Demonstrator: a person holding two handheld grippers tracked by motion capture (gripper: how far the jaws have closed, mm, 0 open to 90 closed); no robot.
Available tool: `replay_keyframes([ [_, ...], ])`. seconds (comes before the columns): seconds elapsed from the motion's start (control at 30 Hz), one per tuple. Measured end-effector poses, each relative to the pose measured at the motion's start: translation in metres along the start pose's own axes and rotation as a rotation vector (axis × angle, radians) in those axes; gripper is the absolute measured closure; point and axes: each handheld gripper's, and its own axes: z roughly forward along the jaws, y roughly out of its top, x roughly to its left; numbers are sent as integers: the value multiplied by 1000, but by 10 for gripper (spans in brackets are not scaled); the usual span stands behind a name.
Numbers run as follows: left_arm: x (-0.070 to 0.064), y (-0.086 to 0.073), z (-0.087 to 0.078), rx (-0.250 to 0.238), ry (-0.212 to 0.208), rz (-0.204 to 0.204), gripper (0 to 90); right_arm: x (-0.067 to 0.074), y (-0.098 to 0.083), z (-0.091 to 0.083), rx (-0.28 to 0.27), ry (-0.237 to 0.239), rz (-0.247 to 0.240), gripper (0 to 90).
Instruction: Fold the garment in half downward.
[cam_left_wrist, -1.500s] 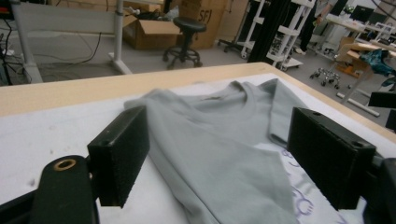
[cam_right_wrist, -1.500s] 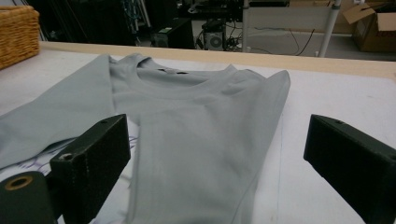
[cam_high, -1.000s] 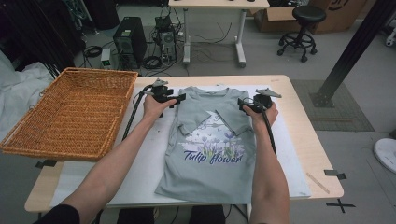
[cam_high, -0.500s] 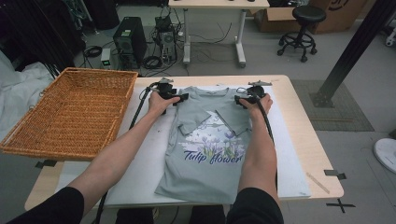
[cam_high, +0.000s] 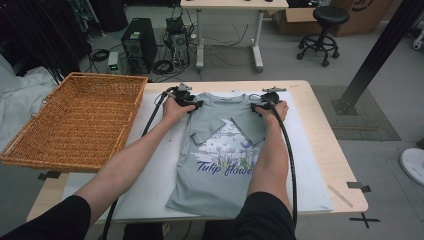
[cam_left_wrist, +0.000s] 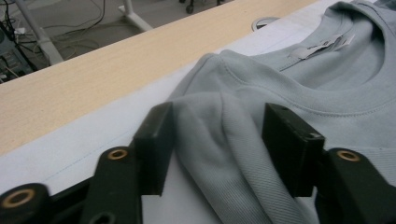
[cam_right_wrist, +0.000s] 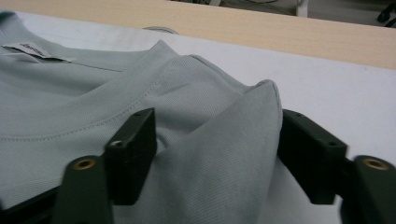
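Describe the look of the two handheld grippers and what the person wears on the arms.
Both the left gripper and the right gripper are black, with blocky, flat-faced fingers bolted to arms that show brass-coloured eyelets. A thick black cable trails from each along the forearm. A grey plate tops each gripper. The person wears black sleeves pushed up to the elbows.

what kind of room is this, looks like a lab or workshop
Probably a lab or workshop, not a home: a desktop computer tower sits on the bare floor among loose cables, a rolling stool stands beyond, and a cardboard box sits behind the far desk.
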Motion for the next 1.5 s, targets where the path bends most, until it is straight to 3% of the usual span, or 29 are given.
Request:
replay_keyframes([
  [0.1,2,0,-1,-5,-11,-32,645,3,1,-1,-12,47,-7,683],
  [0.13,3,0,-2,-3,-38,-42,724,6,0,-1,-14,73,-7,792],
  [0.17,4,0,-4,7,-46,-54,824,7,0,-1,-15,85,10,844],
  [0.2,4,1,-6,17,-46,-55,842,8,1,-2,-7,93,27,856],
  [0.23,4,2,-9,26,-49,-57,847,9,1,-2,-1,103,34,859],
  [0.3,6,5,-15,-13,-61,-74,850,9,5,-7,-4,121,8,862],
  [0.43,10,16,-29,-67,-77,-51,848,4,15,-20,-77,148,45,862],
  [0.53,10,20,-36,-79,-85,-45,847,1,21,-28,-111,152,61,861],
  [0.63,9,22,-40,-82,-86,-33,846,0,22,-33,-111,156,61,862],
  [0.83,10,28,-44,-113,-66,-40,846,5,28,-33,-146,172,73,862],
  [1.03,25,38,-50,-173,-39,-72,841,6,40,-30,-206,160,88,861],
  [1.23,35,54,-65,-233,-32,-78,840,7,50,-28,-263,166,103,859],
  [1.37,30,55,-75,-221,-70,-74,839,7,52,-38,-262,189,82,858],
  [1.5,17,54,-87,-244,-102,-68,838,11,48,-55,-279,220,59,858],
])
